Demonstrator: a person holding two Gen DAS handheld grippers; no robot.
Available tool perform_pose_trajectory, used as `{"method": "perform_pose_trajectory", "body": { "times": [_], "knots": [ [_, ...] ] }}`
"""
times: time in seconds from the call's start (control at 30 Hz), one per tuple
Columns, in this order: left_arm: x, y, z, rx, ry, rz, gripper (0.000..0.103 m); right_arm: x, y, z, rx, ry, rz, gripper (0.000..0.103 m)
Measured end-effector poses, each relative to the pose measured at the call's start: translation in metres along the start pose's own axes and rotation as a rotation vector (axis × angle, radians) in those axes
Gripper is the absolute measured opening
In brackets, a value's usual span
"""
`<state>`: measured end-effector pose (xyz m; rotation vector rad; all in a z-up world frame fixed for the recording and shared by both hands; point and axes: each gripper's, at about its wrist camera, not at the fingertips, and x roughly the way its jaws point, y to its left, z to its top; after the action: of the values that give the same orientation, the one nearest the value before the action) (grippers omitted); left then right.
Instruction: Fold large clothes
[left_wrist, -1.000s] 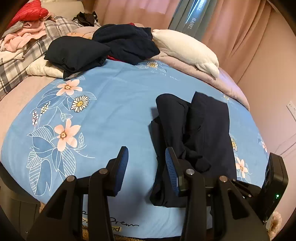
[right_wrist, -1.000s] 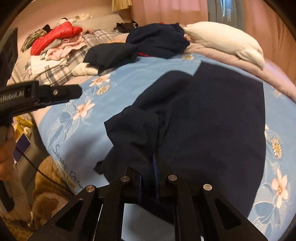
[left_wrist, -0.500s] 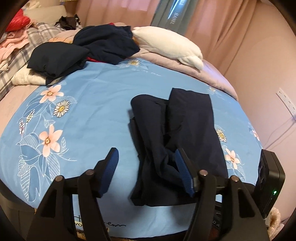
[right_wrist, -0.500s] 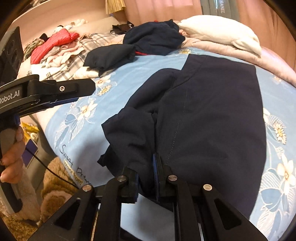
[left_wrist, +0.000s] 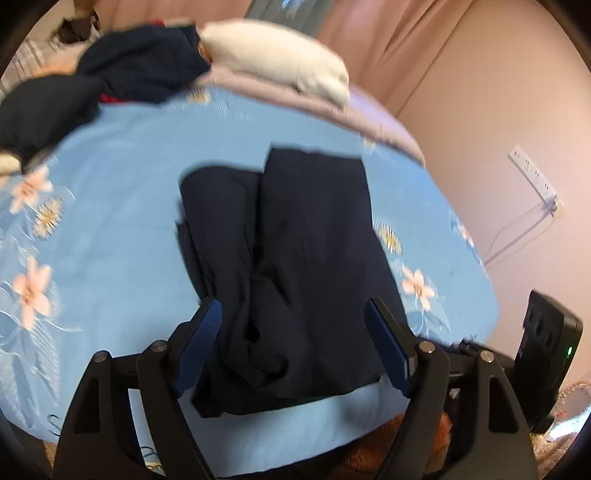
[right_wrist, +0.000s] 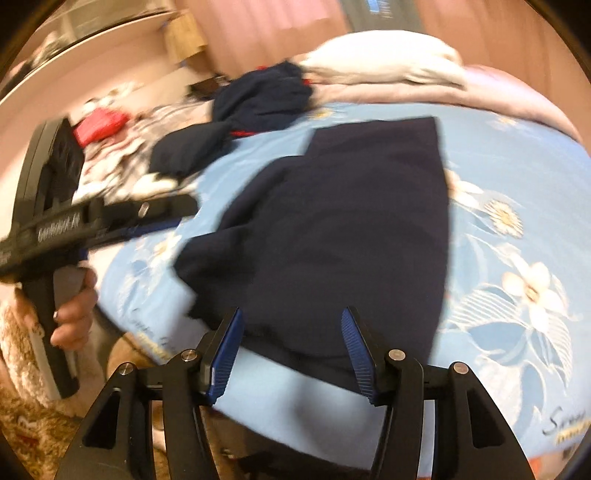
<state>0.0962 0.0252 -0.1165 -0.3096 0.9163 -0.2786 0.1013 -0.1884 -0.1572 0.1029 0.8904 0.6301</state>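
Presently, my inventory, item by item:

Left tool (left_wrist: 291, 325): fingers wide apart, gripping nothing, poised over the near end of the garment.

Right tool (right_wrist: 291, 332): fingers likewise spread, empty, above the garment's near hem.

Garment (left_wrist: 295, 266): dark navy, lying on the bed (left_wrist: 110, 240) near its front edge, folded lengthwise into two long panels side by side; the left panel is bunched and rumpled toward me, the right one lies flatter.

Bedspread: light blue with pink and white flowers (left_wrist: 31, 291).

Clothes pile (left_wrist: 110, 77): dark navy pieces heaped at the far left of the bed, well apart from the garment.

Pillow (left_wrist: 280, 62): white, at the far end, just beside the pile.

Hand (right_wrist: 74, 314): in the right view, holding the left tool's handle at the bed's edge.

Both views are motion-blurred.
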Motion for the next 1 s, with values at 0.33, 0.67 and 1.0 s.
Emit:
{"method": "perform_pose_trajectory", "body": {
  "times": [0.33,0.67,1.0],
  "knots": [
    [0.045,0.020,-0.023,-0.061,0.114,0.071,0.018,0.014,-0.029,-0.005,0.126,0.025,-0.080,0.055],
    [0.015,0.006,-0.039,-0.007,0.036,0.127,0.011,0.013,-0.033,-0.005,0.142,0.025,-0.055,0.055],
    [0.053,0.035,-0.061,-0.054,0.117,0.204,0.018,0.025,-0.034,-0.011,0.140,0.059,-0.090,0.055]
  ]
}}
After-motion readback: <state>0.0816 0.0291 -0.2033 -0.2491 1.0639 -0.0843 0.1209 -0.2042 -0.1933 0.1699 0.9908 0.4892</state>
